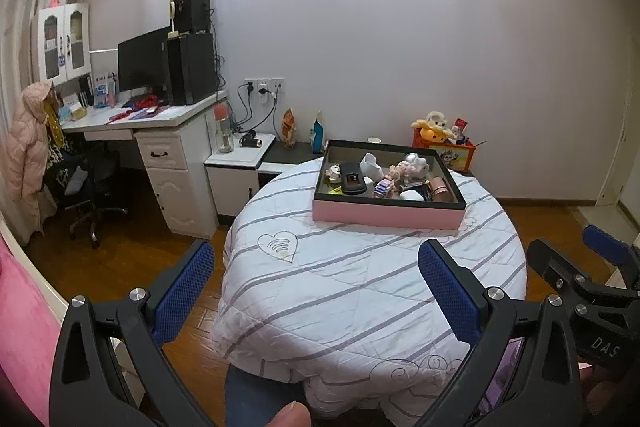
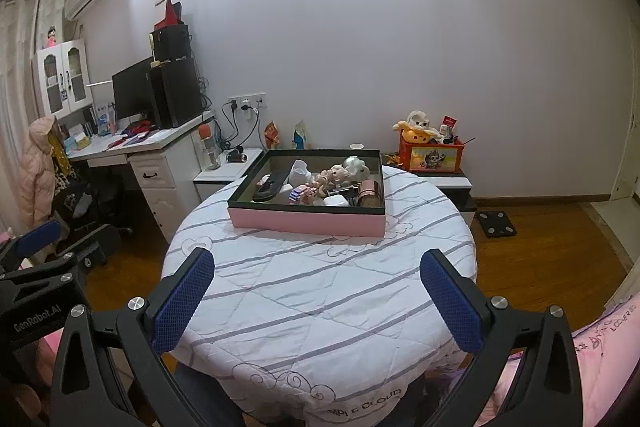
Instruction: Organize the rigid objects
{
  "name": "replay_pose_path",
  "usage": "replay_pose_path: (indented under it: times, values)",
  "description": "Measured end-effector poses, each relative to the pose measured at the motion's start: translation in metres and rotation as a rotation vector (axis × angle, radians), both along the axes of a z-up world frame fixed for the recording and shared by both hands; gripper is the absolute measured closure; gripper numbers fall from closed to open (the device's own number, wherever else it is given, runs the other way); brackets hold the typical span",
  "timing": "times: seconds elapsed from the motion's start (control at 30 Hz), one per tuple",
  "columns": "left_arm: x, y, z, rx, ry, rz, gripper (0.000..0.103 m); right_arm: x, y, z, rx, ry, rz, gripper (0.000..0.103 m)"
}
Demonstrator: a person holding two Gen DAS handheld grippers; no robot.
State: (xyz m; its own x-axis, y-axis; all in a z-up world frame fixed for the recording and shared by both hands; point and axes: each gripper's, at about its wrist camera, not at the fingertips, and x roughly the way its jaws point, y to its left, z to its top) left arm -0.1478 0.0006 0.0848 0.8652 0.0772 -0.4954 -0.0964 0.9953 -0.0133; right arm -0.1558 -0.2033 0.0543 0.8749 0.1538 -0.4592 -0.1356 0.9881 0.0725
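Left wrist view: pink tray (image 1: 388, 217) sitting toward the far side of the round table (image 1: 360, 291), crowded with small hard things — a black phone-like gadget (image 1: 352, 179) at the tray's left, a white holder (image 1: 372, 165) behind it, a pale doll (image 1: 402, 171) in the middle, a rose-gold cylinder (image 1: 440, 185) at the tray's right, a white case (image 1: 412, 195) against the near wall. Left gripper (image 1: 316, 291) hovering well short of the tray over the quilted cloth (image 1: 340, 307), jaws wide apart and holding nothing; right gripper (image 2: 316, 291) likewise spread and empty on the near side of the tray. Likely trouble: pieces touching and overlapping in the tray, so a finger dropping beside one could shove or topple its neighbour; the smooth cylinder could roll or slip out of a pinch; the tray's tall rim could catch a low approach and slide the tray on loose, wrinkled cloth toward the table's far edge; both grippers reaching in together could collide.
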Motion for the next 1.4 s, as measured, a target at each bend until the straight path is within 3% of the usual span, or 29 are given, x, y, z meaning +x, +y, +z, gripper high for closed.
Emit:
replay_pose_path:
  times: [0.3, 1.4]
  values:
    - [0.013, -0.001, -0.011, -0.019, 0.076, -0.018, 0.0, 0.0, 0.0, 0.001, -0.009, -0.005, -0.008, 0.0]
    - [0.012, 0.002, -0.008, -0.046, 0.063, -0.019, 0.0, 0.007, 0.004, -0.002, -0.023, 0.02, -0.003, 0.0]
